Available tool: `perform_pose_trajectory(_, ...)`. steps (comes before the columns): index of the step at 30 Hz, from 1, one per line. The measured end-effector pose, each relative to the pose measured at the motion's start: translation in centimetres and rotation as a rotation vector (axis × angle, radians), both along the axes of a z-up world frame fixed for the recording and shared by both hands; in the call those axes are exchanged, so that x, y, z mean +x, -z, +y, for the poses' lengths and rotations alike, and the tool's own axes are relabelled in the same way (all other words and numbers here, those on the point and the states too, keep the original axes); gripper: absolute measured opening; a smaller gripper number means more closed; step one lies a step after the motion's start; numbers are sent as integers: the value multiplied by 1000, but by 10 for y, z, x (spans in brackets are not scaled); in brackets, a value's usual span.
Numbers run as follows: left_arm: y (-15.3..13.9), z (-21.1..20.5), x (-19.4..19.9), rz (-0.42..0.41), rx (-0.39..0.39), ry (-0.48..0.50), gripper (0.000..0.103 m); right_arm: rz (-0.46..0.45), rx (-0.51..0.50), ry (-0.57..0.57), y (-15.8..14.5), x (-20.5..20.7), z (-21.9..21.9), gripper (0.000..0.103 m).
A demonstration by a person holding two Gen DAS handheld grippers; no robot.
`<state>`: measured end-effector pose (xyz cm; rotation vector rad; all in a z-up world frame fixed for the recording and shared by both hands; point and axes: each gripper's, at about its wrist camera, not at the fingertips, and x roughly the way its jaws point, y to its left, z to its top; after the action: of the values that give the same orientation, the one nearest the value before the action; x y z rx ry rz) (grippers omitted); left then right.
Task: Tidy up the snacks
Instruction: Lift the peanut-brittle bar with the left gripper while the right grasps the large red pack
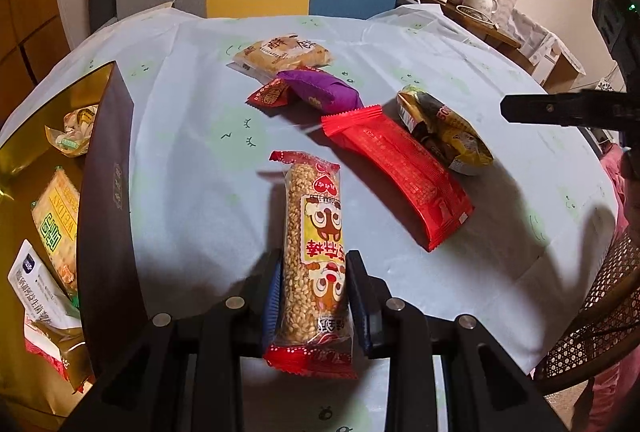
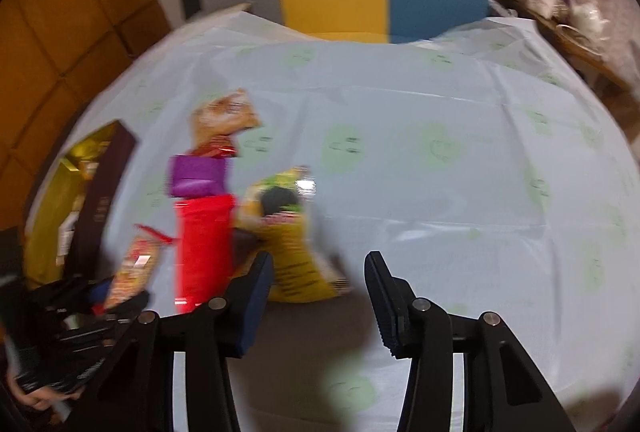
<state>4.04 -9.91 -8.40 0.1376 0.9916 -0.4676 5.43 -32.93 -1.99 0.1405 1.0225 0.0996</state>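
We are squeezing the long puffed-rice bar in its clear red-ended wrapper (image 1: 312, 264) in our left gripper (image 1: 314, 272) above the pale blue tablecloth (image 1: 192, 160), beside the dark gold-lined box (image 1: 108, 192), our right gripper (image 2: 320, 272) standing open and empty over the yellow snack packet (image 2: 288, 252).

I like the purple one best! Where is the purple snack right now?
In the left wrist view, the purple snack lies on the tablecloth past the middle, between the beige cracker pack and the long red packet.
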Motion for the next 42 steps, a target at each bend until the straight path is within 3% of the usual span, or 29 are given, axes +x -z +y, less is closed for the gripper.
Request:
perform_pose_trajectory(2, 0, 1, -1, 2, -8, -1, 31, -9, 58, -45, -2, -3, 9, 48)
perform_pose_trajectory(8, -1, 4, -3, -1, -22, 1, 31, 33, 65, -138, 9, 3, 48, 48)
perform_pose_trajectory(12, -1, 5, -2, 0, -26, 2, 31, 61, 35, -189, 19, 12, 73, 49)
perform_pose_trajectory(15, -1, 5, -2, -2, -25, 3, 31, 97, 18, -192, 31, 24, 83, 57)
perform_pose_trajectory(20, -1, 5, -2, -3, -26, 4, 31, 132, -33, -199, 49, 42, 95, 60)
perform_pose_trajectory(21, -1, 5, -3, -4, -26, 4, 31, 140, -42, -199, 52, 44, 96, 59)
perform_pose_trajectory(22, -1, 5, -2, -5, -27, 5, 31, 142, -54, -198, 54, 45, 97, 44)
perform_pose_trajectory(23, -1, 6, -3, -5, -28, 5, 31, 138, -88, -198, 55, 44, 98, 40)
perform_pose_trajectory(30, -1, 5, -2, -6, -35, 0, 31, 177, -104, -236, 54, 12, 95, 40)
perform_pose_trajectory(39, -1, 5, -1, 0, -39, -9, 31, 135, -41, -179, 59, -18, 84, 49)
perform_pose_trajectory(42, -1, 5, -1, 0, -40, -11, 31, 121, 40, -161, 60, -22, 77, 60)
